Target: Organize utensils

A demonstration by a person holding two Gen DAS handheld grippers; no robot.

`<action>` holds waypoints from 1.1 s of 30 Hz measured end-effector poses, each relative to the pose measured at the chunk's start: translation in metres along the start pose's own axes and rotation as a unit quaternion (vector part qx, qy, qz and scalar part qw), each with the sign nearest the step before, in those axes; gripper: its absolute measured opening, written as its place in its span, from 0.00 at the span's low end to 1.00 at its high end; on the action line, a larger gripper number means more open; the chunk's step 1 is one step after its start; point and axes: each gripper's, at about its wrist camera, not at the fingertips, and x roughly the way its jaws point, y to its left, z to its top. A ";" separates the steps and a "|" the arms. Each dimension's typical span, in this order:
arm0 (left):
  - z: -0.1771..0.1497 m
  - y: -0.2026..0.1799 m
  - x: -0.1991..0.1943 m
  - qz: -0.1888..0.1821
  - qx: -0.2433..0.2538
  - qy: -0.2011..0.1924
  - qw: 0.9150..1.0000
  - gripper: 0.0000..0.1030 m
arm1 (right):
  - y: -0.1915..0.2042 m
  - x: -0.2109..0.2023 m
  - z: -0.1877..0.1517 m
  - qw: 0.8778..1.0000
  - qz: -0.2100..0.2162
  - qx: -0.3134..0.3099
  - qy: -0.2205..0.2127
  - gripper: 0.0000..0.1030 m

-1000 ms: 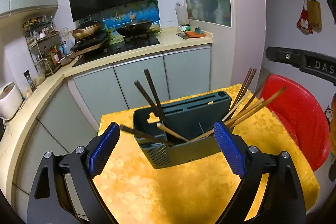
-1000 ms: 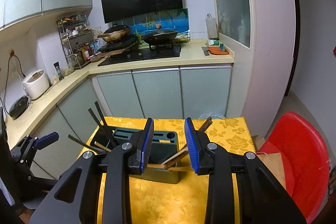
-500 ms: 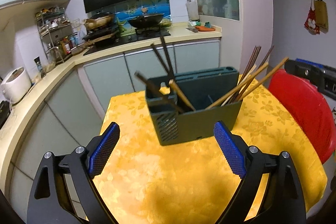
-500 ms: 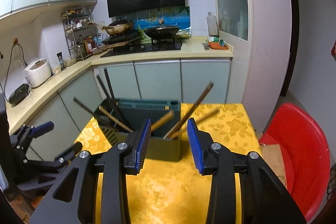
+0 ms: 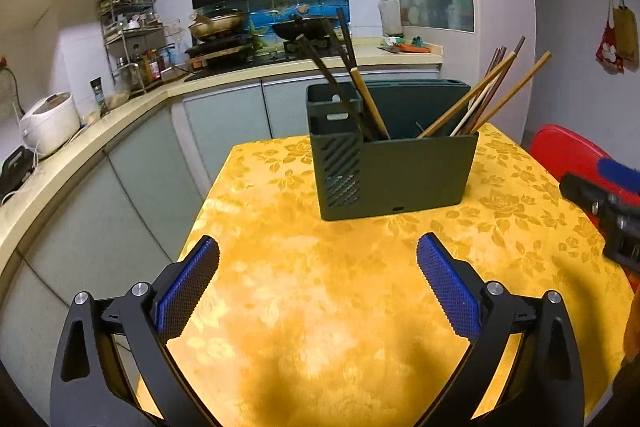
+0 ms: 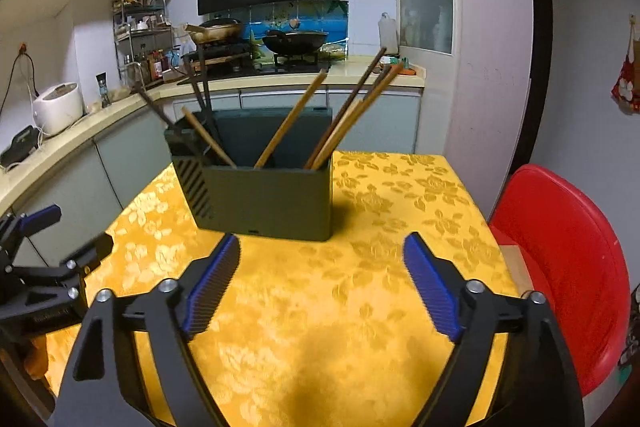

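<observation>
Left claw (image 5: pixel 318 281): jaws wide apart, empty, just widened. Right claw (image 6: pixel 322 277): jaws just spread wide, empty. Chopsticks (image 6: pixel 290 119): lower ends hidden inside utensil holder (image 6: pixel 268 201) on tabletop (image 6: pixel 320 327).

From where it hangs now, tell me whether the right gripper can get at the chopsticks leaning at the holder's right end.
Probably yes. The right gripper is open and empty, bare tablecloth lies ahead, and those chopsticks stick up above the holder unobstructed.

Utensil holder (image 5: pixel 394 163) on the table (image 5: pixel 320 287) ahead of you

Chopsticks (image 6: pixel 348 119) stand in the holder, leaning outward to both sides; a chair (image 6: pixel 560 259) sits just right of the table; behind it all runs the counter (image 6: pixel 100 115) — stove (image 6: pixel 256 61) at the back, rice cooker (image 6: pixel 58 109) far left.
</observation>
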 end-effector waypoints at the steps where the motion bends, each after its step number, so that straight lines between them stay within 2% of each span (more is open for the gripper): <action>1: -0.005 0.000 -0.002 0.004 0.000 -0.002 1.000 0.94 | 0.001 -0.001 -0.004 1.000 -0.001 0.000 -0.002 0.86; 5: -0.018 -0.001 -0.008 0.016 0.000 -0.008 1.000 0.94 | 0.008 -0.008 -0.023 1.000 -0.011 0.003 -0.010 0.93; 14: -0.045 -0.002 -0.005 0.012 -0.002 0.009 1.000 0.94 | 0.010 -0.002 -0.049 0.999 -0.002 0.031 0.038 0.93; 18: -0.051 -0.002 -0.001 0.012 0.000 0.019 1.000 0.94 | 0.012 0.001 -0.059 0.999 -0.009 0.023 0.046 0.93; 33: -0.055 0.002 -0.001 0.011 -0.013 0.026 1.000 0.94 | 0.016 0.001 -0.066 0.999 -0.016 0.018 0.048 0.93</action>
